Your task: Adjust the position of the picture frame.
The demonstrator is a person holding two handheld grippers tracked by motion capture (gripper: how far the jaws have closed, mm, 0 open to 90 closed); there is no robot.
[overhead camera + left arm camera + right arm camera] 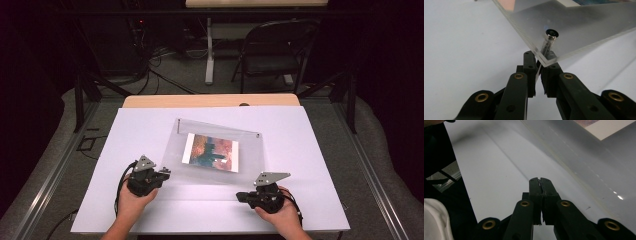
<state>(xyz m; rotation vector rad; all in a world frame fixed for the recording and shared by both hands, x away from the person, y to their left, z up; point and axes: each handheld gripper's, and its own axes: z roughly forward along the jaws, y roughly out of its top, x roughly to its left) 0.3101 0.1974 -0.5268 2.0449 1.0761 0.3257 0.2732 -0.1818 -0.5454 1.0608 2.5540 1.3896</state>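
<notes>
Low over the table, left claw (539, 65) pinches the acrylic frame (579, 27) corner; right claw (540, 185) pressed together.

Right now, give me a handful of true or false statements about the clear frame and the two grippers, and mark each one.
1. The left gripper pinches a corner of the clear acrylic frame. True.
2. The right gripper grips the picture. False: its jaws are closed on nothing, over the white sheet near the frame's edge.
3. A metal standoff sits at the frame corner by the left gripper. True.
4. The picture lies outside the frame on the bare table. False: it sits within the clear frame.
5. A folding chair stands beyond the table. True.
</notes>
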